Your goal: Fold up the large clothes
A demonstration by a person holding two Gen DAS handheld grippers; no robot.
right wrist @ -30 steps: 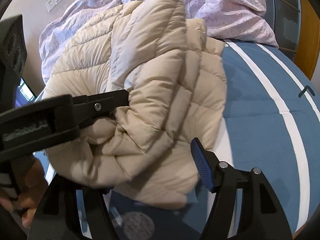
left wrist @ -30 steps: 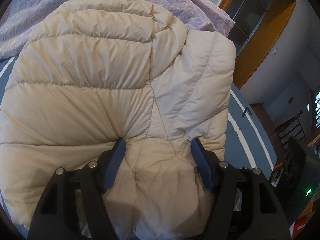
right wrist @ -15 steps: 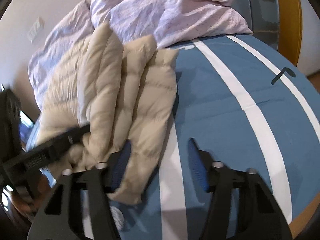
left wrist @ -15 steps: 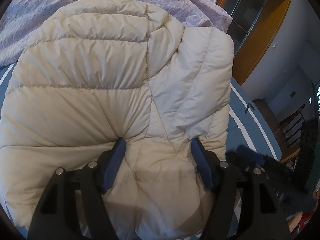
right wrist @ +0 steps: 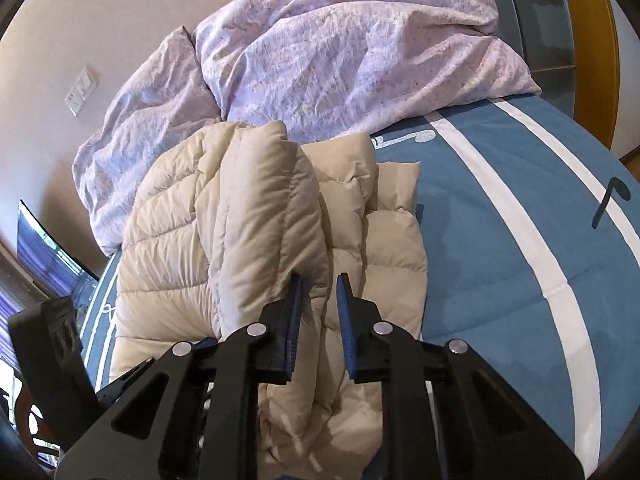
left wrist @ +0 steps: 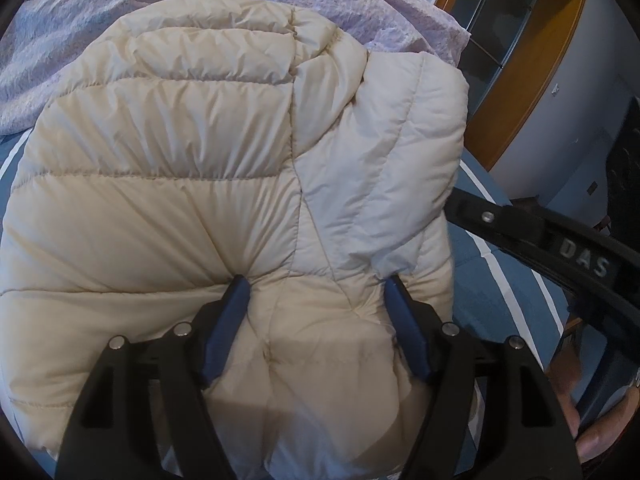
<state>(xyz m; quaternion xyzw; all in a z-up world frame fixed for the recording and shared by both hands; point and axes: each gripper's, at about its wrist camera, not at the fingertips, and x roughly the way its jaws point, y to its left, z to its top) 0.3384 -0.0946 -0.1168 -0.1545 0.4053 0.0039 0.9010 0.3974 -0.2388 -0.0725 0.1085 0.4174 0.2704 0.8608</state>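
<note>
A cream quilted down jacket [left wrist: 200,184] lies folded in a thick bundle on the blue bed; it also shows in the right wrist view [right wrist: 248,232]. My left gripper [left wrist: 316,292] has its jaws wide and pressed into the padding at the bundle's near edge, with fabric bulging between the blue pads [left wrist: 230,320]. My right gripper [right wrist: 319,280] has its jaws nearly closed, pinching a fold of the jacket at its near right side. The right gripper's black frame [left wrist: 560,248] shows at the right of the left wrist view.
A lilac crumpled duvet and pillows [right wrist: 340,48] lie behind the jacket at the head of the bed. The blue bedcover [right wrist: 500,240] with white stripes stretches to the right. A wooden headboard [left wrist: 520,60] stands behind.
My right gripper has moved in from the bare bedcover onto the jacket's right side and closed on a fold. The left gripper has held its place in the padding.
</note>
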